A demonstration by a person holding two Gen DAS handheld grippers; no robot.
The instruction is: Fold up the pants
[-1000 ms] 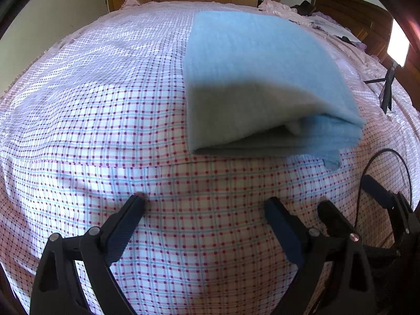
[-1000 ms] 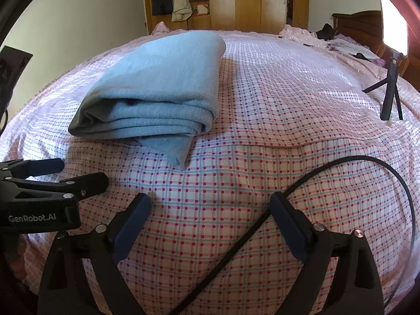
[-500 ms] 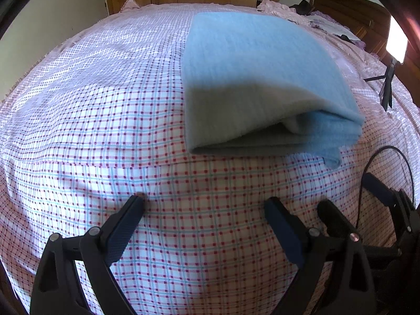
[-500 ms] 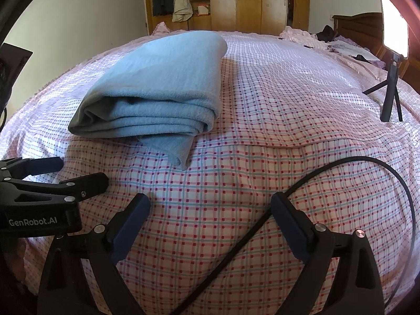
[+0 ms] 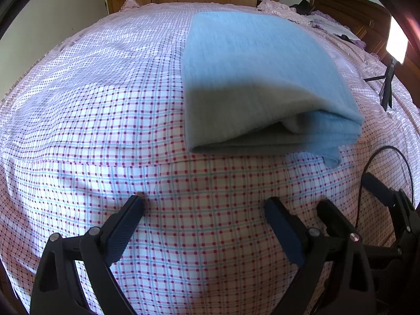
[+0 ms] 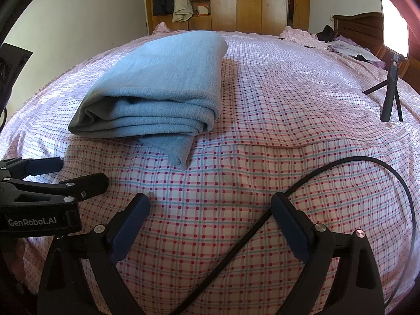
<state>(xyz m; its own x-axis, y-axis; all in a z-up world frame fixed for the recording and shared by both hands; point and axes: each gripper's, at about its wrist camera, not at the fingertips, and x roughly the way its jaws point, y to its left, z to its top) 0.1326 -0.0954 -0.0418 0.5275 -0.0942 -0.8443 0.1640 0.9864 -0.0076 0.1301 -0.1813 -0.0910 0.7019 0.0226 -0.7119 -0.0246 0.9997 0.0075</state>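
The light blue pants point(image 5: 257, 78) lie folded in a thick stack on the checked bed sheet point(image 5: 92, 105). They also show in the right wrist view point(image 6: 168, 84), with one loose corner sticking out at the near edge. My left gripper point(image 5: 204, 204) is open and empty, just in front of the stack. My right gripper point(image 6: 210, 202) is open and empty, to the right of the stack and a little back from it. The right gripper shows at the right edge of the left wrist view point(image 5: 349, 194). The left gripper shows at the left of the right wrist view point(image 6: 78, 173).
A black cable point(image 6: 341, 173) loops over the sheet by my right gripper. A small tripod with a bright light panel point(image 6: 391, 89) stands on the bed at the right. Loose clothes point(image 6: 341, 44) lie near the wooden headboard. A wardrobe point(image 6: 249, 0) stands behind the bed.
Both grippers have shifted very slightly; the pants sit a touch lower and closer in the left wrist view. Nothing was grasped or released.
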